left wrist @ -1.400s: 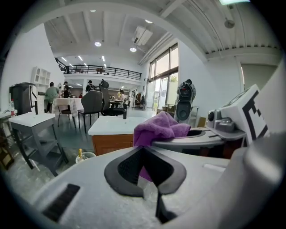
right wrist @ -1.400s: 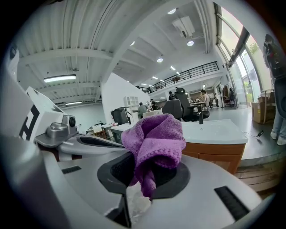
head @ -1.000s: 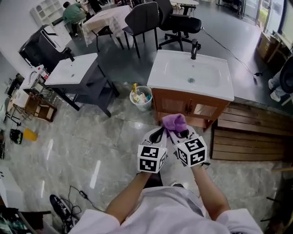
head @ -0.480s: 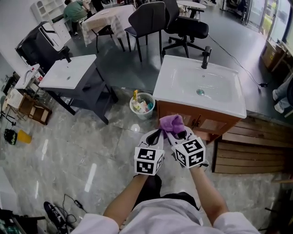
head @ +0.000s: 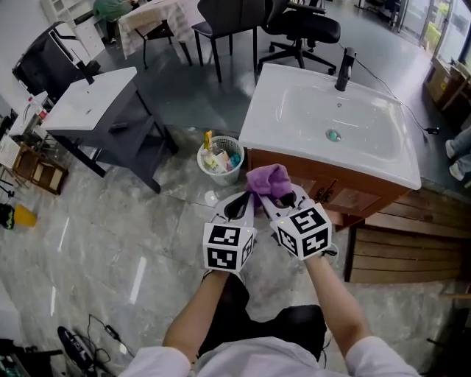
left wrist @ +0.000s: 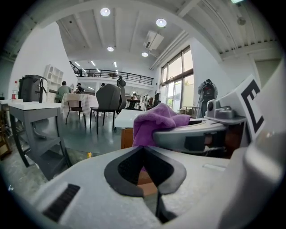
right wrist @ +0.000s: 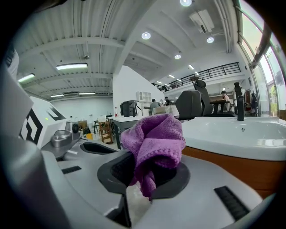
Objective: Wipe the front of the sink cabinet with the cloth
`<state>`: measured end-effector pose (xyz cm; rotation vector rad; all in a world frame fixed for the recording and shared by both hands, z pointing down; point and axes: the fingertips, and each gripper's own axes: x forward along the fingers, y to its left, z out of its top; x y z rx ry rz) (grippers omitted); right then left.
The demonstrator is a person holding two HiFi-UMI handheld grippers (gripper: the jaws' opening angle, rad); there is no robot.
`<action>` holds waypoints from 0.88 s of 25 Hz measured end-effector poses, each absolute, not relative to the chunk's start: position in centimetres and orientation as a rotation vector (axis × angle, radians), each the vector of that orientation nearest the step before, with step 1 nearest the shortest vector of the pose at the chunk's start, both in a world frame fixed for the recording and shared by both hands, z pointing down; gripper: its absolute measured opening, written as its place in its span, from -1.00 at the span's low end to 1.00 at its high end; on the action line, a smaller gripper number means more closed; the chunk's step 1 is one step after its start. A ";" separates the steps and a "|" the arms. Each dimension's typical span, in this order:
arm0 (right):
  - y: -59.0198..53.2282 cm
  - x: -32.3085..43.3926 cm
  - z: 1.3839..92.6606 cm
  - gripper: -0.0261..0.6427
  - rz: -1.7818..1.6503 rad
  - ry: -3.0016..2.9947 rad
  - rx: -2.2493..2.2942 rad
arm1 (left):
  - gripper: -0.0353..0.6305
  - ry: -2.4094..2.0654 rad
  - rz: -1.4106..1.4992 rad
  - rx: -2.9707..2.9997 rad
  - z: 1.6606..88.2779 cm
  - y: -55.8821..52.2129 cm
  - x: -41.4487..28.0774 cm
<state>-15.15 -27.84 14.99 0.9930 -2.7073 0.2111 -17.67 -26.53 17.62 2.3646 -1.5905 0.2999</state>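
Nearer than a second ago, the sink cabinet (head: 324, 193) fills more of the head view, and both grippers have come up close to its wooden front. One right gripper (head: 282, 199) has its jaws clamped on one bunched purple cloth (head: 267, 180), which bulges up above the pads. Just beside it, one left gripper (head: 239, 208) has its jaws pressed together with nothing between them. The cloth sits near the cabinet's upper front edge; in the right gripper view a gap shows between them. On the cabinet rests one white basin (head: 294, 96) with one black faucet (head: 344, 68) at the back. One mesh waste basket (head: 218, 158) stands on the floor to the cabinet's left. Further left is a second basin (head: 88, 99) on a dark frame. Two dark chairs (head: 221, 15) stand beyond.
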 end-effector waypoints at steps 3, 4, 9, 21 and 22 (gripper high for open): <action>-29.6 -15.8 17.9 -0.71 0.178 -2.714 0.957 | -0.88 -1.595 0.292 2.354 20.7 -28.2 -18.5; -30.2 -16.1 18.7 -0.71 0.164 -2.719 0.945 | -0.88 -1.590 0.290 2.350 21.7 -28.7 -18.8; -32.7 -17.1 22.5 -0.71 0.069 -2.771 0.921 | -0.88 -1.597 0.251 2.357 26.1 -30.8 -19.8; -36.2 -18.5 29.5 -0.71 -0.096 -2.845 0.943 | -0.88 -1.689 0.109 2.418 32.9 -33.1 -20.7; -36.2 -18.7 29.7 -0.71 -0.111 -2.853 0.938 | -0.88 -1.692 0.117 2.425 33.3 -32.9 -20.5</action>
